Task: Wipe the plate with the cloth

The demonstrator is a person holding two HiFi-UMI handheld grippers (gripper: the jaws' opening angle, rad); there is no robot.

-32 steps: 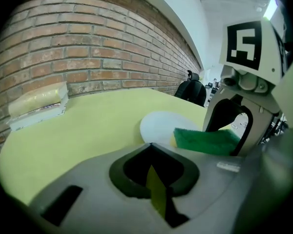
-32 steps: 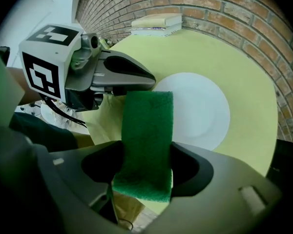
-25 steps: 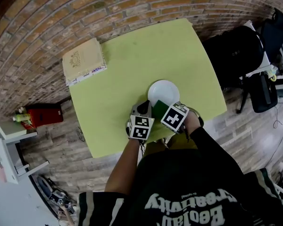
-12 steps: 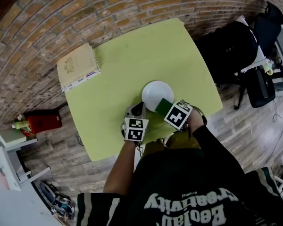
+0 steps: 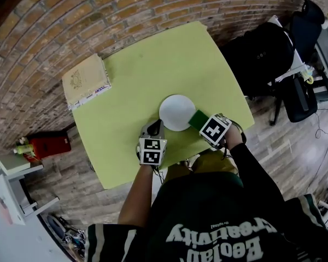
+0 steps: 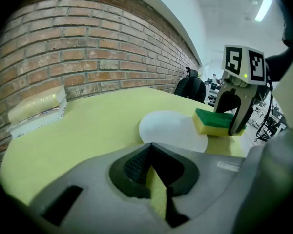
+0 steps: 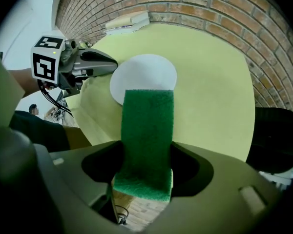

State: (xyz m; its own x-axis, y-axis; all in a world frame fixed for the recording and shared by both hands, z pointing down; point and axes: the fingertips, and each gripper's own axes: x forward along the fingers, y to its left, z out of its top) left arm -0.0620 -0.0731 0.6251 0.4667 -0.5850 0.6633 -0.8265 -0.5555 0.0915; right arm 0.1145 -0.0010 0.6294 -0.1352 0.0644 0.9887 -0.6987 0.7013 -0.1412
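A round white plate [image 5: 175,111] lies on the yellow-green table [image 5: 153,59]. My right gripper [image 5: 203,123] is shut on a green-topped yellow sponge [image 5: 198,118], whose far end reaches the plate's near-right rim. From the right gripper view the sponge [image 7: 147,126] sticks out of my right gripper [image 7: 146,155] toward the plate [image 7: 144,69]. My left gripper [image 5: 155,127] sits shut at the plate's near-left side and holds nothing. The left gripper view shows the plate [image 6: 168,128], the sponge [image 6: 215,121] and the right gripper [image 6: 230,118] beyond my left gripper [image 6: 154,179].
A cream book-like box [image 5: 86,81] lies at the table's far left corner. A black bag and chair [image 5: 268,53] stand right of the table. A red box [image 5: 49,144] sits on the wooden floor at the left. Brick wall runs behind the table.
The right gripper has carried the sponge from the plate's near side round toward its right rim. The left gripper has kept its place beside the plate.
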